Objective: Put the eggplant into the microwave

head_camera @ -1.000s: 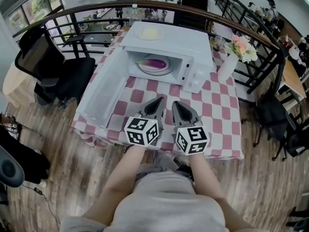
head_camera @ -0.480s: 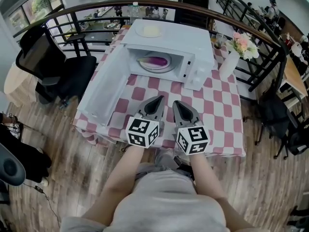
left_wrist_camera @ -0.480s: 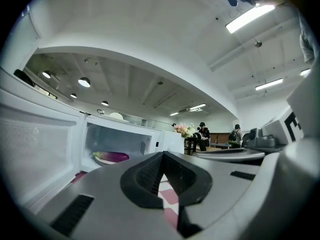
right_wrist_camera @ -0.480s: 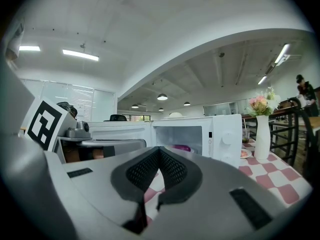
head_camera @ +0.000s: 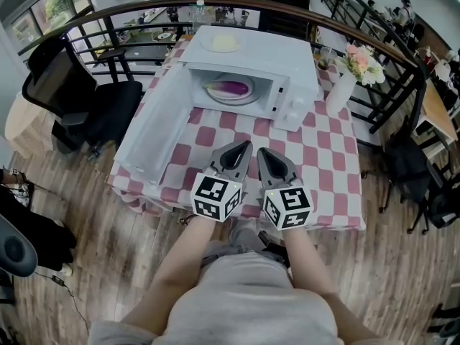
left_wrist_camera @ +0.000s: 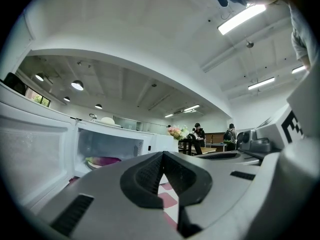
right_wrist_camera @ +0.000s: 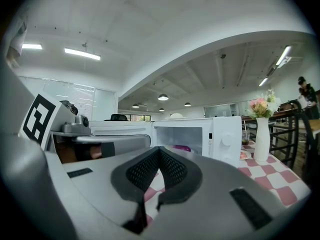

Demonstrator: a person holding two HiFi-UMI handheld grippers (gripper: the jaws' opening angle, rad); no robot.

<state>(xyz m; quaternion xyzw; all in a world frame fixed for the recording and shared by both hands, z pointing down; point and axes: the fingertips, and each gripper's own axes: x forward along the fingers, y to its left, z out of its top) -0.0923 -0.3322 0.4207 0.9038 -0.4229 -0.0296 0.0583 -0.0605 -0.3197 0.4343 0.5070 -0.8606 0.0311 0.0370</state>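
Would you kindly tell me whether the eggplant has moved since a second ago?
No. The eggplant still lies on the plate inside the open microwave, in the same spot relative to the cavity walls.

Microwave [head_camera: 280, 56] sits at the far side of the table [head_camera: 323, 164], door [head_camera: 154, 131] swung out to its left. Eggplant [head_camera: 231, 88] lies on the plate [head_camera: 233, 99] inside it. Vase [head_camera: 338, 95] stands just right of the microwave. Left gripper [head_camera: 244, 148] and right gripper [head_camera: 263, 154] are side by side over the table's near part. Chair [head_camera: 72, 99] stands left of the table.
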